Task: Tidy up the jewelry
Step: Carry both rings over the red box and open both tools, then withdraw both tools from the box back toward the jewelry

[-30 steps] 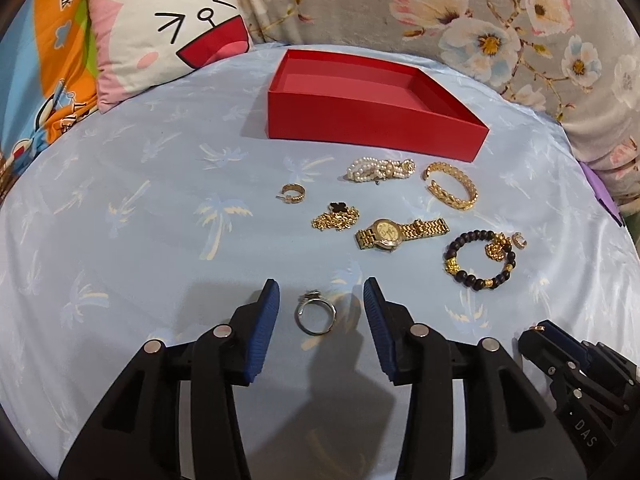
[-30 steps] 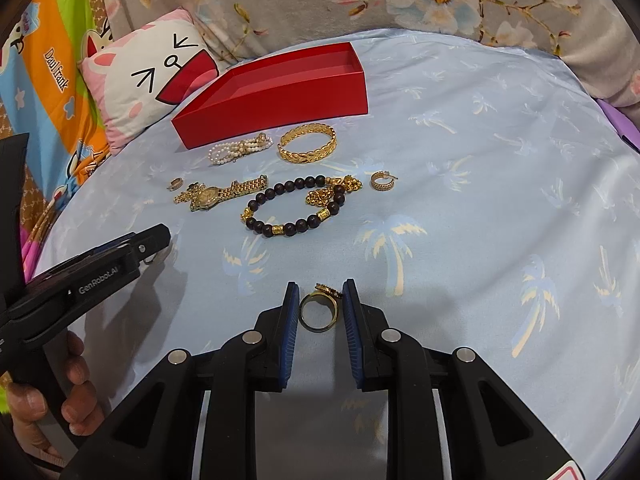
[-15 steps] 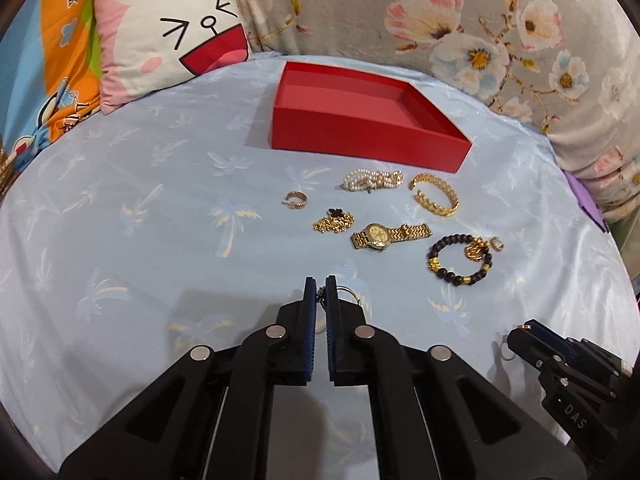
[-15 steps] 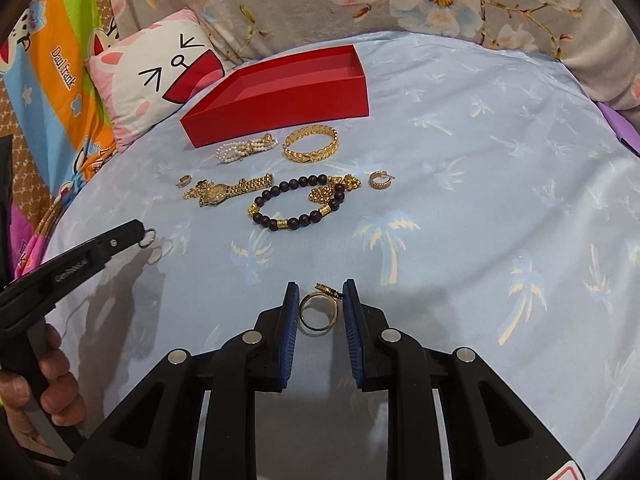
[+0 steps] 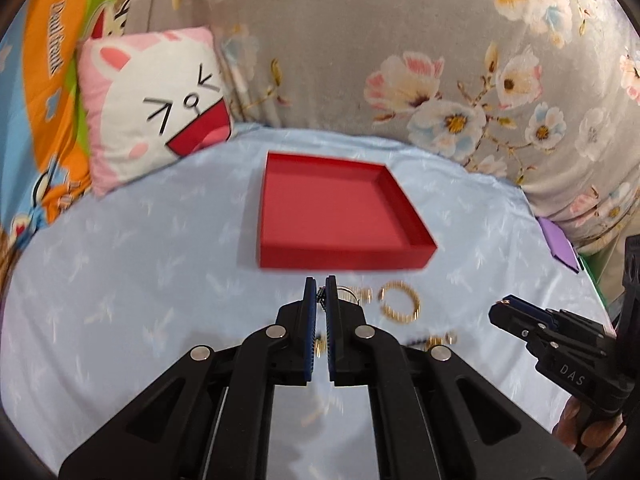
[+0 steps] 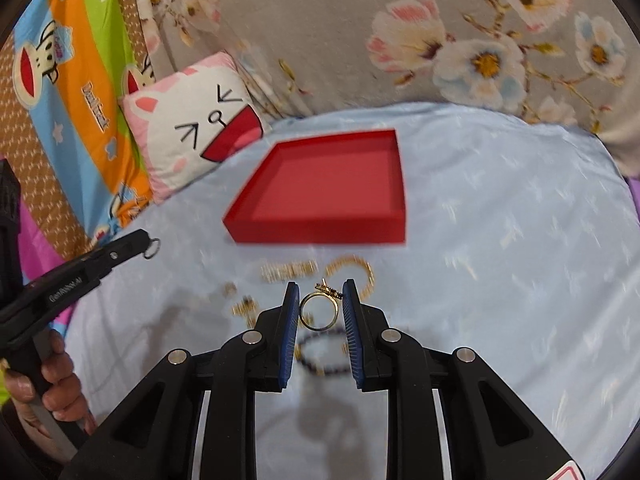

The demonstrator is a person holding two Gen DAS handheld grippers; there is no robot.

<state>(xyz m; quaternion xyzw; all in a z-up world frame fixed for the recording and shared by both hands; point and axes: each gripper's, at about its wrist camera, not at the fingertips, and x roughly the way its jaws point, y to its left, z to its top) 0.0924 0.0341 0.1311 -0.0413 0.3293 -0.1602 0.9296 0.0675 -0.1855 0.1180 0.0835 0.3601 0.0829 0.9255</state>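
My left gripper [image 5: 320, 294] is shut on a silver ring [image 5: 321, 295], held edge-on above the bed; the ring also shows at the gripper tip in the right wrist view [image 6: 152, 249]. My right gripper [image 6: 320, 305] is shut on a gold ring [image 6: 319, 311] with a small ornament on top, lifted off the sheet. An empty red box [image 5: 336, 204] lies ahead of both grippers, also in the right wrist view [image 6: 332, 184]. Blurred below lie a gold bracelet [image 5: 399, 302], a pearl bracelet [image 6: 289, 270] and a dark bead bracelet [image 6: 320, 356].
The light blue sheet [image 5: 140, 264] covers the bed. A cartoon-face pillow [image 5: 156, 108] leans at the back left, floral fabric [image 5: 460, 80] behind the box. A purple item [image 5: 560, 244] lies at the right edge. The right gripper's body [image 5: 560, 344] stands at right.
Both grippers rose off the sheet and moved forward toward the red box, each carrying its ring. The left gripper closed on the silver ring a second ago.
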